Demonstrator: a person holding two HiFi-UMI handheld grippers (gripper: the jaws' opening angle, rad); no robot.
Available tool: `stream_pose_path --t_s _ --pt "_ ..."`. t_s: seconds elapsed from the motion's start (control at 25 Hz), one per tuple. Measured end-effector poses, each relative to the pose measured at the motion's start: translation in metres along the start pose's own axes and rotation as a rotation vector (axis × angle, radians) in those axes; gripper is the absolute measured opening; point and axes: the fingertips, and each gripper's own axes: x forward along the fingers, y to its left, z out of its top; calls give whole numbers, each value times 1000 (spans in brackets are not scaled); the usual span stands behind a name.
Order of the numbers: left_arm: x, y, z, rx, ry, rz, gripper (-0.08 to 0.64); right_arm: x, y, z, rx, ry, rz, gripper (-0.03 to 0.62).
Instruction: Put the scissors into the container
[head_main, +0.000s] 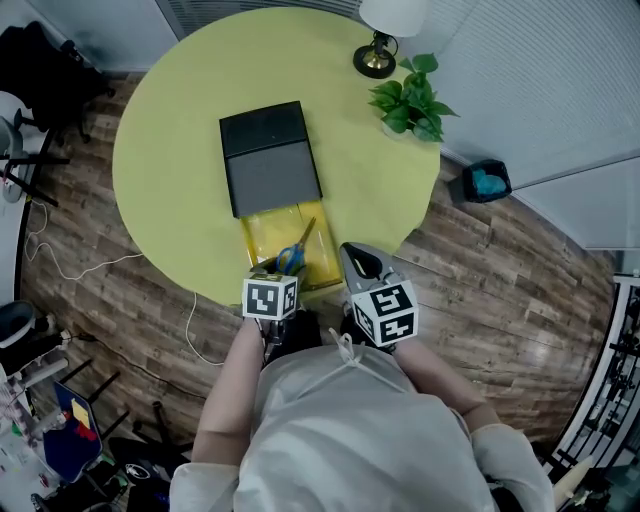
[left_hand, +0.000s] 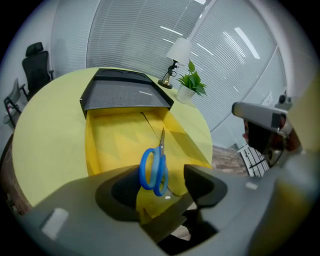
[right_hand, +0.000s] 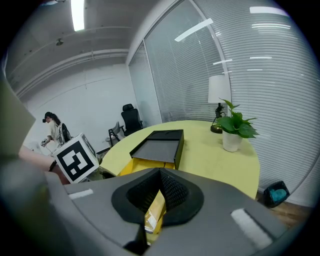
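- On the round yellow-green table (head_main: 170, 150), near the person's edge, sits the work set; a lamp (head_main: 385, 40) and a potted plant (head_main: 410, 100) stand well apart at the far side.
- Black cover (head_main: 268, 160): lies flat, with the yellow container (head_main: 262, 235) showing open from under its near end.
- Right gripper (right_hand: 160, 174): jaws closed together on a yellow strip. Judged to be the container's near right wall, as its tip sits at that corner in the head view.
- Left gripper (left_hand: 167, 174): jaws wide apart and gripping nothing, at the container's near edge.
- Scissors (left_hand: 154, 169): blue handles, blades pointing away. They lie inside the container on its floor, and the handles show in the gap between the left jaws without touching either.
- Judgement: placement looks done and the step in hand is clearing away.
- To do it well:
  - Draw the left gripper straight back and up, jaws left wide, so neither pad catches a handle loop.
  - Let the right clamp steady the container until the left is clear, then let go without tugging the wall.
- Writing: none legible. The marker cubes carry only black-and-white squares. A pale label on the clamped strip is too small to read.
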Motion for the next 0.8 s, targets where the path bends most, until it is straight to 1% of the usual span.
stream_pose_path --t_s 0.16,0.24,0.32,0.4,0.52,0.56,0.64,0.8 --pt "-10 7 10 7 -78 69 323 -1 2 1 -17 2 12 0" --pt "-17 7 15 14 -117 86 331 -2 3 2 -26 1 17 0" --pt "-24 5 19 27 -146 94 318 -4 6 3 -35 -3 22 0" --pt "-32 2 22 26 -175 102 269 -6 9 4 -43 -8 28 0" --pt "-48 -1 30 4 -236 118 148 -11 13 8 -57 -20 33 0" --pt "-53 -3 32 7 -253 125 91 -13 14 10 -62 -27 36 0" --pt "-64 -7 36 31 -283 146 12 -18 18 14 -71 -45 50 0" --pt "-88 -20 48 84 -360 166 6 -30 26 22 -85 -82 75 0"
